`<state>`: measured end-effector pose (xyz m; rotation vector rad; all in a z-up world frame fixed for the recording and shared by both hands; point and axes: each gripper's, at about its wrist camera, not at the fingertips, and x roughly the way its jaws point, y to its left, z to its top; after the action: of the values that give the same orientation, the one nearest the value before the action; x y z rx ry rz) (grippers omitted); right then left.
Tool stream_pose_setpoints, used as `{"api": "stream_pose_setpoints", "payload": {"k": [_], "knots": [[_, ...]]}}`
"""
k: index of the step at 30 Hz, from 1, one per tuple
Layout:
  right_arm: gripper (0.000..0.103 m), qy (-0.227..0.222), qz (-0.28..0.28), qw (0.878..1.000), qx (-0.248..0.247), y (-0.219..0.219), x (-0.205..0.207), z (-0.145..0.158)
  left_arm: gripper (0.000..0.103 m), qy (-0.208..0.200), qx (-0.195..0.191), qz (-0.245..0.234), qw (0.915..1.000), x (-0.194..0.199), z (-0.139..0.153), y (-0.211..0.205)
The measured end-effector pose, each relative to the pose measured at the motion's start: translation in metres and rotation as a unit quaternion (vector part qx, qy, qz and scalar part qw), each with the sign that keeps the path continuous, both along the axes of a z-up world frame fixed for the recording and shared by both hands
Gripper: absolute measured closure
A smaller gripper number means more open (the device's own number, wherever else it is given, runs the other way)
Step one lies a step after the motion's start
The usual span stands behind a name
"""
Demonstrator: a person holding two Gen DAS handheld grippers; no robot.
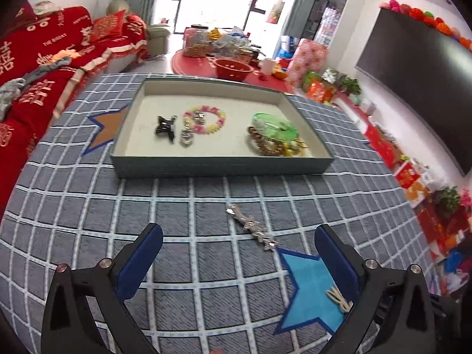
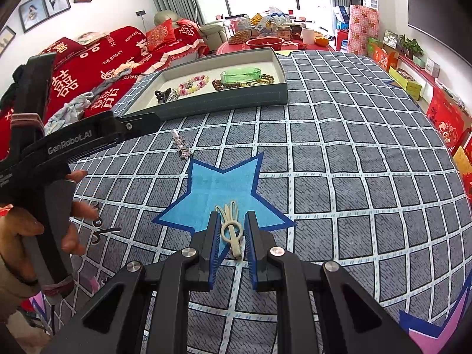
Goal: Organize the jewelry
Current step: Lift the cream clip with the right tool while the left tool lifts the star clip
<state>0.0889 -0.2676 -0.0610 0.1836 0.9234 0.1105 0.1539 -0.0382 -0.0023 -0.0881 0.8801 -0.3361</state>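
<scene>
A grey tray (image 1: 224,167) (image 2: 224,104) holds a black hair claw (image 1: 165,126), a pastel bead bracelet (image 1: 206,119), a green bangle (image 1: 274,125) and brown beads. A silver star hair clip (image 1: 253,227) (image 2: 182,145) lies on the checked cloth in front of my open, empty left gripper (image 1: 239,243). A cream hair clip (image 2: 231,230) (image 1: 339,298) lies on the blue star patch (image 2: 224,188). My right gripper (image 2: 233,221) straddles it, jaws narrowly apart, pads close on both sides, not clearly touching.
The left gripper body and the hand holding it (image 2: 44,177) fill the left side of the right wrist view. A red-covered sofa (image 1: 44,67) stands to the left. A cluttered red table (image 1: 233,56) stands behind the tray, and gift boxes (image 1: 413,162) line the right wall.
</scene>
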Motion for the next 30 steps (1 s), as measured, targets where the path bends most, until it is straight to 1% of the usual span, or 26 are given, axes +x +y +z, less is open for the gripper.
{"api": "stream_pose_setpoints", "payload": {"k": [2, 3, 4, 6, 9, 11, 12, 14, 15, 16, 18, 22, 24, 26, 28, 30], "knots": [[0.085, 0.000, -0.003, 1.000, 0.000, -0.002, 0.000, 0.001, 0.000, -0.007, 0.053, 0.023, 0.9983, 0.011, -0.015, -0.010], [0.085, 0.001, -0.004, 1.000, 0.001, -0.003, 0.000, 0.000, 0.000, -0.004, 0.080, 0.027, 0.9965, 0.018, -0.024, -0.015], [0.085, 0.003, -0.006, 1.000, 0.004, -0.005, 0.000, 0.000, 0.000, 0.004, 0.091, 0.023, 0.9956, 0.025, -0.032, -0.020], [0.085, 0.008, -0.010, 1.000, 0.015, -0.008, 0.001, -0.002, 0.000, 0.014, 0.088, 0.012, 0.9960, 0.036, -0.047, -0.029], [0.085, 0.017, -0.011, 0.999, 0.032, -0.011, 0.003, -0.006, 0.000, 0.026, 0.097, 0.012, 0.9948, 0.052, -0.070, -0.041], [0.084, 0.021, -0.010, 0.999, 0.044, -0.013, 0.004, -0.008, 0.000, 0.047, 0.083, 0.007, 0.9954, 0.065, -0.089, -0.049], [0.083, 0.024, -0.010, 0.999, 0.046, -0.013, 0.004, -0.009, 0.000, 0.053, 0.079, 0.012, 0.9954, 0.072, -0.095, -0.052], [0.073, 0.027, -0.010, 0.999, 0.043, -0.013, 0.005, -0.010, 0.000, 0.057, 0.073, 0.025, 0.9954, 0.081, -0.108, -0.056], [0.057, 0.028, -0.009, 0.999, 0.038, -0.012, 0.006, -0.010, 0.000, 0.061, 0.071, 0.028, 0.9952, 0.086, -0.113, -0.059], [0.047, 0.029, -0.007, 0.999, 0.035, -0.011, 0.006, -0.010, 0.000, 0.065, 0.068, 0.031, 0.9951, 0.092, -0.121, -0.063], [0.047, 0.027, -0.003, 0.999, 0.030, -0.008, 0.006, -0.010, 0.000, 0.068, 0.066, 0.036, 0.9949, 0.093, -0.127, -0.065], [0.047, 0.028, 0.003, 1.000, 0.012, 0.000, 0.008, -0.010, 0.000, 0.079, 0.080, 0.045, 0.9926, 0.113, -0.150, -0.077], [0.047, 0.033, 0.004, 0.999, 0.002, 0.002, 0.009, -0.011, 0.000, 0.077, 0.087, 0.048, 0.9921, 0.122, -0.154, -0.084], [0.047, 0.038, 0.005, 0.999, -0.007, 0.006, 0.011, -0.014, 0.000, 0.079, 0.090, 0.042, 0.9919, 0.135, -0.160, -0.094], [0.047, 0.045, 0.005, 0.999, -0.016, 0.009, 0.012, -0.016, 0.000, 0.091, 0.097, 0.039, 0.9904, 0.145, -0.171, -0.104], [0.047, 0.049, 0.005, 0.998, -0.025, 0.011, 0.013, -0.019, 0.000, 0.098, 0.095, 0.036, 0.9900, 0.151, -0.172, -0.117]]}}
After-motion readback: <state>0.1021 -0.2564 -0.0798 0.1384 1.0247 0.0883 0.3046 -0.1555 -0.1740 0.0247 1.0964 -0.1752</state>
